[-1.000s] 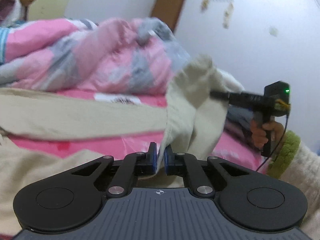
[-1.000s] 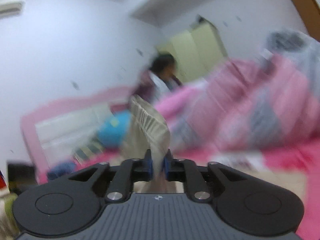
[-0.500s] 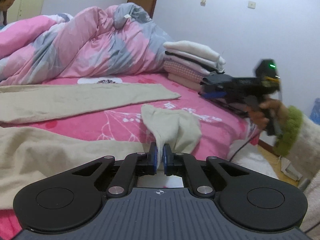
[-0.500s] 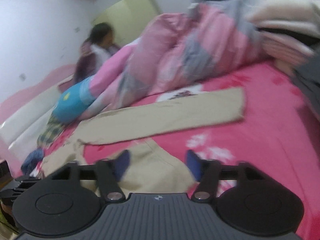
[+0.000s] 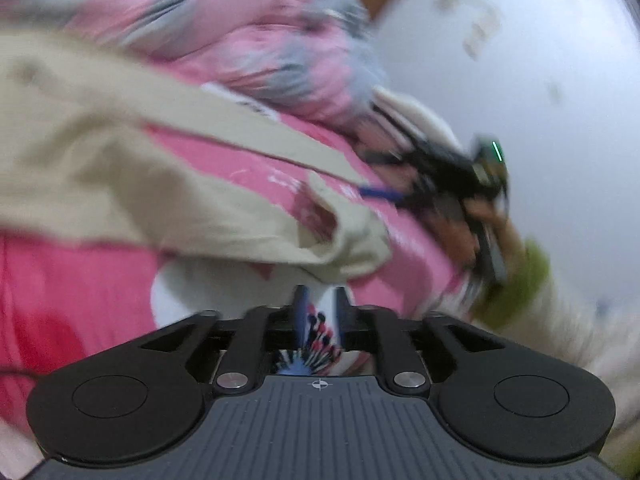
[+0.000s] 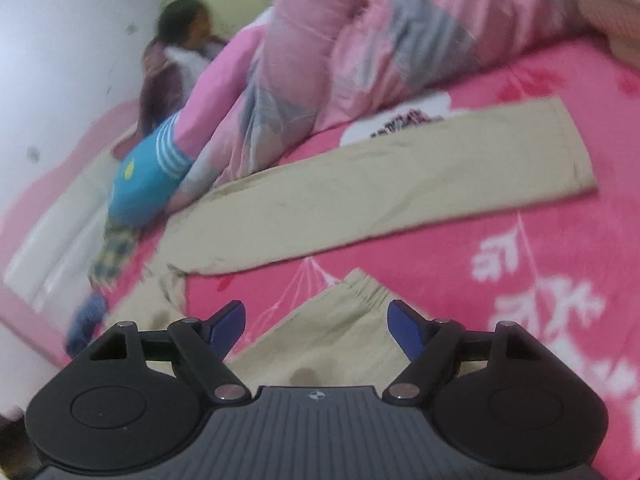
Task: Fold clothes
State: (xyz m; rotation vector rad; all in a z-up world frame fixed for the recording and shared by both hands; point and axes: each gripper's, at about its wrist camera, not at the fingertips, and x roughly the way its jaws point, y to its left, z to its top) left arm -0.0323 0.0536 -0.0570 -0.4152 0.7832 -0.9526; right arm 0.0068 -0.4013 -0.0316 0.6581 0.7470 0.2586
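Left gripper (image 5: pixel 318 304): jaws slightly parted, holding nothing
Right gripper (image 6: pixel 318 326): jaws spread wide above trousers (image 6: pixel 380 200)
Trousers: flat on bed (image 6: pixel 560 272)

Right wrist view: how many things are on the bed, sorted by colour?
Beige: 1, the trousers, one leg flat, the waistband by the open right gripper.
Pink and grey: 1, the quilt.
Blue with stripes: 1, a cushion-like thing.
Yellow checked: 1, a cloth.
Dark blue: 1, a small blurred thing.
Total: 5, on the pink bedsheet.
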